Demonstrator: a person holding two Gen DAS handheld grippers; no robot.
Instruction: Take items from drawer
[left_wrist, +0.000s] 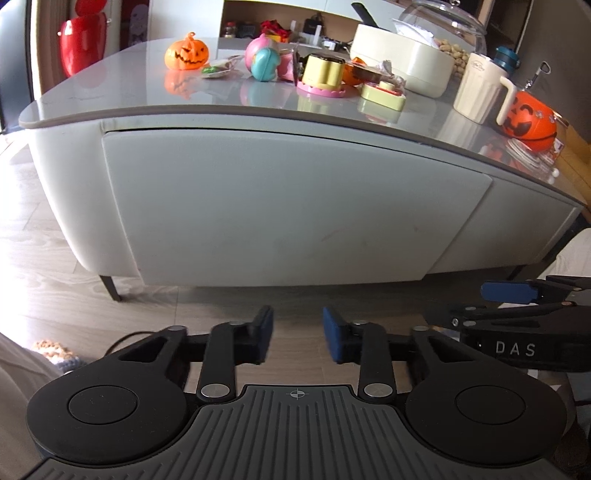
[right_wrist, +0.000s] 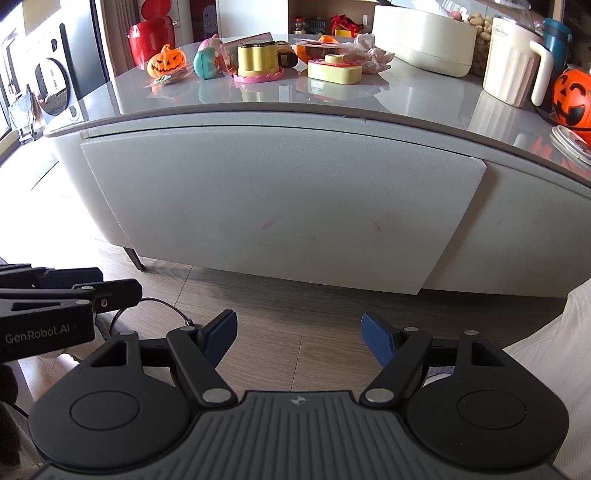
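Still at opening step: drawer (left_wrist: 295, 206) shut, nothing taken out yet. Drawer front sits at 12 o'clock from both my grippers, under glossy tabletop (left_wrist: 147, 99) crowded with toys. Front is plain pale grey panel, smudged, no handle in sight, thin seam along top edge. My left gripper (left_wrist: 297, 334): fingers close together, narrow gap, empty. My right gripper (right_wrist: 299, 338): fingers spread wide, empty. Next move, I reckon: reach to 12 o'clock, hook panel edge, pull toward me.
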